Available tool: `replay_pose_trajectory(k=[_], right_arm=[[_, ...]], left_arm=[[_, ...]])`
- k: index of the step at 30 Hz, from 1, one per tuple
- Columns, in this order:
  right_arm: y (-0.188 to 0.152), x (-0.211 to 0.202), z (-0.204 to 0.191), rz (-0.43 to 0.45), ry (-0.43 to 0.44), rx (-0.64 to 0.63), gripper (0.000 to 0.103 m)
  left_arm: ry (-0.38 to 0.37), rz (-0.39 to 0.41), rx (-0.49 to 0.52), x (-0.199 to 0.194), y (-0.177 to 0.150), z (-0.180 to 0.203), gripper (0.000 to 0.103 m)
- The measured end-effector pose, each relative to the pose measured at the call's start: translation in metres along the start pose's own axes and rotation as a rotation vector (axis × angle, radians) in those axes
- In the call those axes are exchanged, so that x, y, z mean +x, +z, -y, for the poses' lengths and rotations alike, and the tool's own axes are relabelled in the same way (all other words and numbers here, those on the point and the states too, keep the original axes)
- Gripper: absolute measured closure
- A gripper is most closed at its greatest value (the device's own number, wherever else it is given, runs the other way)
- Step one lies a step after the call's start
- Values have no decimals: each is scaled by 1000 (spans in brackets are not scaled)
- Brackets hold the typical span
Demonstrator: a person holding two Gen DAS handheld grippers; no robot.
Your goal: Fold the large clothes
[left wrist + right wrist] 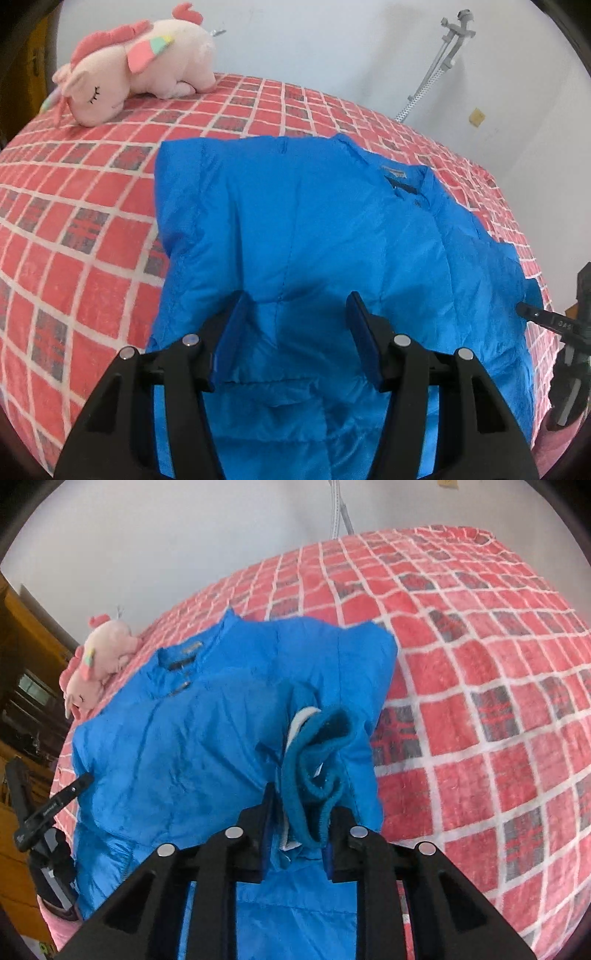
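A pink plush unicorn (136, 66) lies at the far left corner of a bed (74, 206) covered in a red checked blanket, left of a blue padded jacket (314, 229) spread across the bed with its collar toward the wall. The left gripper (295, 310) hovers over the jacket's lower half, fingers (231, 332) spread and pinching nothing. On the jacket's right side, the right gripper (299, 812) pinches the bunched sleeve cuff (314, 775), lifted above the jacket.

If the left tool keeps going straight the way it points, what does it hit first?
Most likely the blue padded jacket lying on the red checked blanket; the left tool stands open just above it, though depth is unclear.
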State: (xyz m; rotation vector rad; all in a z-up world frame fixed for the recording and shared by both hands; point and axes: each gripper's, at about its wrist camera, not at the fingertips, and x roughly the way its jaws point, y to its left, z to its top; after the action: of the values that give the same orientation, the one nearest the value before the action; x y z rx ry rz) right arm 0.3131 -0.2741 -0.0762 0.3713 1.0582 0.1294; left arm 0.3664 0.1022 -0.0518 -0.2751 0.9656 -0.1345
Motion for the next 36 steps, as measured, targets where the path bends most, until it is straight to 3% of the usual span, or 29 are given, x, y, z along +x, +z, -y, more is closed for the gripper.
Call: replay_pose_trajectory(k=[4,7,11,16,19,24,30,34,36], right_arm=[[-2,1,-2,1,3,-5,77],[-2,-18,-6,37,-7,4,69],[-6,-55,-29,162,-24,-47,64],[-14,-40,-62,125,-30,-135,63],[-17,-48,-60,163,-86,-124,63],[-15,-84,-48,252,-86,-106,63],[-22,-53,-74,135,13,-190,63],[-23,-15,-71,57,-86,-186,65],[-23,3,-62,13,-67,-171,65]], left_arm=[[-32,7,-41,-1,0,-7,48],[4,38,-52,-20,1,-2,48],[-1,104,-1,-51,-2,24,46],[23,44,82,-38,-18,61,46],[67,-1,95,-18,-25,62,46],[63,-17,72,-11,-27,54,46],[53,-4,80,-19,-30,62,45],[83,-26,107,-5,-32,62,45],[99,-36,136,2,-34,62,45]])
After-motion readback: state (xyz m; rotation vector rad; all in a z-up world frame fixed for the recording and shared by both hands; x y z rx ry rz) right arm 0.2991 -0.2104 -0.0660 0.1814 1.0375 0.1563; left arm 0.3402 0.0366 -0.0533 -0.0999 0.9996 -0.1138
